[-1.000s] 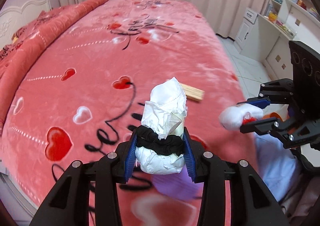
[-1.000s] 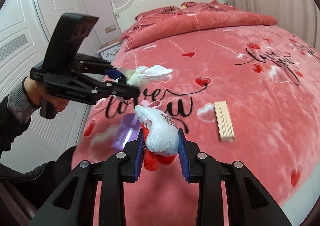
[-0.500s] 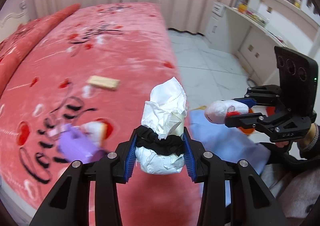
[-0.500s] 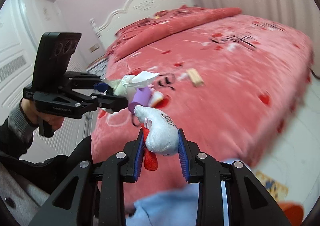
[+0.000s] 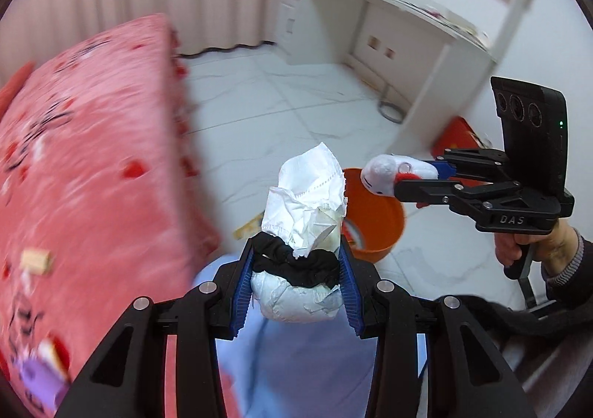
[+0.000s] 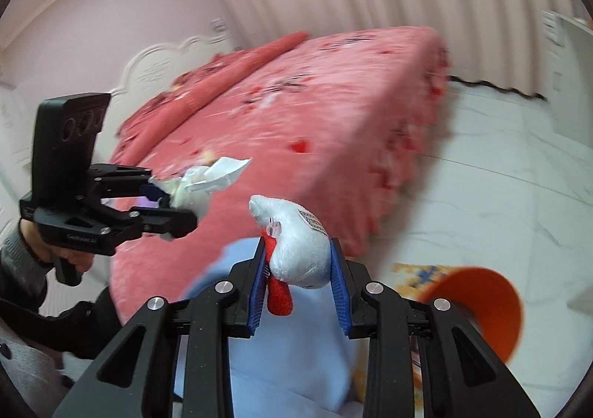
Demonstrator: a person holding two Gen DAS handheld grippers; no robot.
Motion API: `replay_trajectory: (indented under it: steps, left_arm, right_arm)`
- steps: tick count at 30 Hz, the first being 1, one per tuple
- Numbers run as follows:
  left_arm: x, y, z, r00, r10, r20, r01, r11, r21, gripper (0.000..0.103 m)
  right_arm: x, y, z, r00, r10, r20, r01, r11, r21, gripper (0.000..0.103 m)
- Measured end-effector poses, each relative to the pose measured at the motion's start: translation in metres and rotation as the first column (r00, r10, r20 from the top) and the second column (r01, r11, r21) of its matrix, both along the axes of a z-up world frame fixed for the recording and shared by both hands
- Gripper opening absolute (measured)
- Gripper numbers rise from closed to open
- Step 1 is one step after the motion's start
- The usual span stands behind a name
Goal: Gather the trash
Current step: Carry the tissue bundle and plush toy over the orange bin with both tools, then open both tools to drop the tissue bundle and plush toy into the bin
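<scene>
My left gripper (image 5: pixel 296 277) is shut on a crumpled white tissue wad (image 5: pixel 304 203) with a black hair tie (image 5: pixel 296 260) around it; it also shows in the right wrist view (image 6: pixel 207 184). My right gripper (image 6: pixel 298 269) is shut on a small white and red plush toy (image 6: pixel 296 244), seen in the left wrist view (image 5: pixel 389 173) over the rim of an orange bin (image 5: pixel 374 218). The bin stands on the white floor, also at the lower right in the right wrist view (image 6: pixel 481 299).
The pink bed (image 5: pixel 74 166) lies to the left, with a wooden block (image 5: pixel 35 260) and a purple item (image 5: pixel 37 384) on it. A white desk (image 5: pixel 389 10) with shelves stands at the back right. A light blue cloth (image 5: pixel 296 362) covers the person's lap below the grippers.
Both grippers have swung away from the bed toward the floor. The orange bin has come into view, and the right gripper's toy is now over it.
</scene>
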State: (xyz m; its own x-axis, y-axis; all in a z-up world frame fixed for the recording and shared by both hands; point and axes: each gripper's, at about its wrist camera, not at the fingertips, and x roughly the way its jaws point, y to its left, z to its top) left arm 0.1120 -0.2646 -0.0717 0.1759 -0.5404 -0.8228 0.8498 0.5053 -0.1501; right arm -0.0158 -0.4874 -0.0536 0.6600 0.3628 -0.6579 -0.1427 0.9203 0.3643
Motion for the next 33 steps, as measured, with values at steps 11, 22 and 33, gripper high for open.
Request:
replay_trajectory:
  steps: [11, 22, 33]
  left_arm:
    - [-0.027, -0.123, -0.041, 0.973, -0.219, -0.074, 0.222, 0.975, 0.025, 0.043]
    - [-0.030, -0.175, -0.079, 0.948, -0.284, -0.145, 0.297, 0.952, 0.074, 0.044]
    - [-0.024, -0.193, -0.090, 0.960, -0.260, -0.104, 0.272, 0.954, 0.128, 0.064]
  right_arm:
    - [-0.052, -0.117, -0.034, 0.958, -0.279, -0.064, 0.280, 0.960, -0.003, 0.032]
    - [-0.076, -0.168, -0.068, 0.914, -0.387, -0.124, 0.392, 0.920, 0.013, 0.032]
    - [-0.066, -0.176, -0.085, 0.889, -0.426, -0.169, 0.438, 0.898, 0.044, 0.045]
